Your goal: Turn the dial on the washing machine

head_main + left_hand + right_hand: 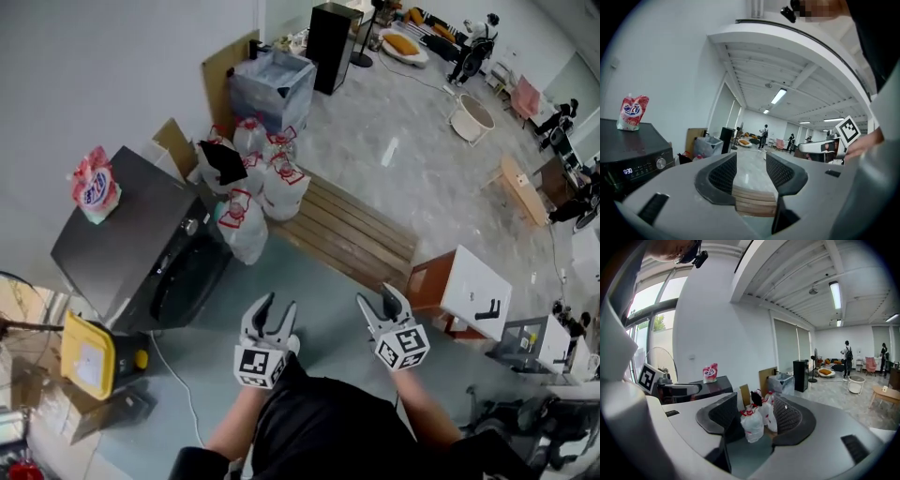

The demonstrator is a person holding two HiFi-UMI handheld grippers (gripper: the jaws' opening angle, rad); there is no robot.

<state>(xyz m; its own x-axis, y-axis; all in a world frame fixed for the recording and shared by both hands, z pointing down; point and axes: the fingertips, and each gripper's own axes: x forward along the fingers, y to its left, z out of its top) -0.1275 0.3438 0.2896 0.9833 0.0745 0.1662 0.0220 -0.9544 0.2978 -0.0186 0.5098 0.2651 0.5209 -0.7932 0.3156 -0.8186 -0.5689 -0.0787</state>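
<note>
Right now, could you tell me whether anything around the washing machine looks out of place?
Only clutter: a red-and-white pouch sits atop the washing machine, and tied white bags crowd its side. Nothing spilled.

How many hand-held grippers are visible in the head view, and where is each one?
2. The left hand-held gripper is at the lower centre, nearer the washing machine; the right hand-held gripper is beside it, nearer the white box.

We see a washing machine [122, 225] with a dark, smooth, slightly glossy shell and a shiny metal-looking dial [661, 162], and a glossy plastic pouch [94, 185] at a back corner of its top. Nearby are thin clear plastic bags [246, 230], bare wooden slats [352, 230] and a polished floor [412, 159]. The left gripper [751, 161] looks like matt grey plastic with dark ribbed pads [723, 174].
</note>
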